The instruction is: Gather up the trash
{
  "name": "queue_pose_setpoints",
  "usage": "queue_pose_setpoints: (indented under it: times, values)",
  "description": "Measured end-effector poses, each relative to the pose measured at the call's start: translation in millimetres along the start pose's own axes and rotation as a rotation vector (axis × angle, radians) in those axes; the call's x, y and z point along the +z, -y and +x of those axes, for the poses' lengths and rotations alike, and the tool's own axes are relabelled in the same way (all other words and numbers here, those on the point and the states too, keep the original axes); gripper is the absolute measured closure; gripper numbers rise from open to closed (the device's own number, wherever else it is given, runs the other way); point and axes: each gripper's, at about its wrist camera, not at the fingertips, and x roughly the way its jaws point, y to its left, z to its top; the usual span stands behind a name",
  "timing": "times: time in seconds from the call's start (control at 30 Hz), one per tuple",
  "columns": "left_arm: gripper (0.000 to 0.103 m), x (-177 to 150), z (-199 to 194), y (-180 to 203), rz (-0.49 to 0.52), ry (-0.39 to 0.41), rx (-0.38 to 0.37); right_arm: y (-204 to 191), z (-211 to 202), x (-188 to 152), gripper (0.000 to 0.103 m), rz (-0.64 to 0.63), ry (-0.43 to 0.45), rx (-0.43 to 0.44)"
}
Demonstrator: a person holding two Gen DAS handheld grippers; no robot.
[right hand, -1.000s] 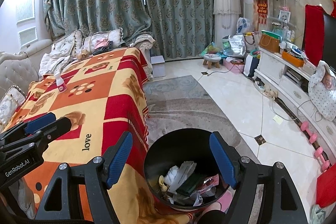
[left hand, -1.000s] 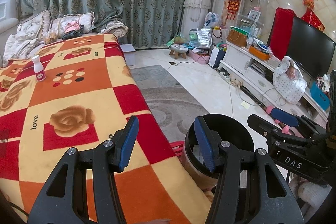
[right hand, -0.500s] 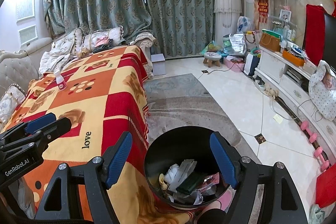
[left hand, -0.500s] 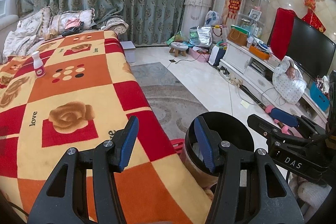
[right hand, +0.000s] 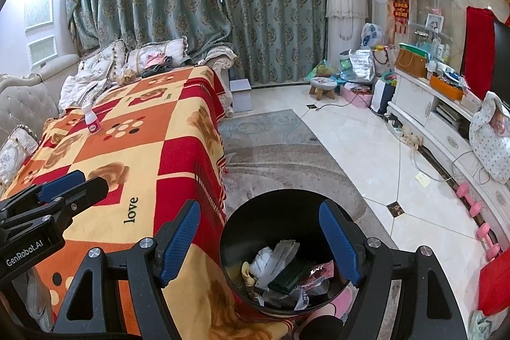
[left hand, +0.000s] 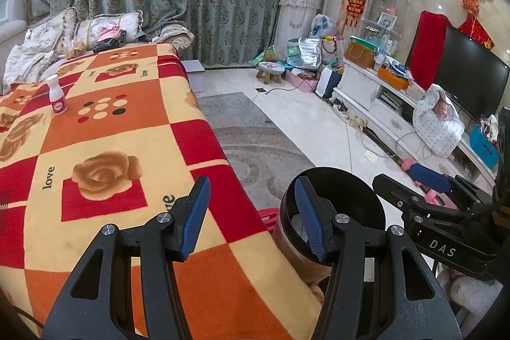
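Black plastic, the trash bin (right hand: 287, 247) stands on the floor against the blanket-covered worktop (right hand: 134, 148) and already holds crumpled paper, wrappers and a dark packet, so part of the collecting looks done. One small white bottle (right hand: 91, 119) stands upright far along the blanket, probably the last piece left. Both the left gripper (left hand: 251, 215) and the right gripper (right hand: 259, 241) show fingers parted and empty, the right pair hovering above the bin.

The left gripper (left hand: 251, 214) and the right gripper (right hand: 259, 239) both point downward toward twelve o'clock, jaws apart, with nothing between them.
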Motion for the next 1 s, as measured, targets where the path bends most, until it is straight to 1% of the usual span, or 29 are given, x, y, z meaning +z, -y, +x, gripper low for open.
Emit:
queue_pose_setpoints:
  times: [1.0]
  values:
    - [0.049,-3.3,3.1,6.3,0.004,-0.011,-0.01,2.7,2.6,-4.8,0.026,-0.005,-0.013,0.0]
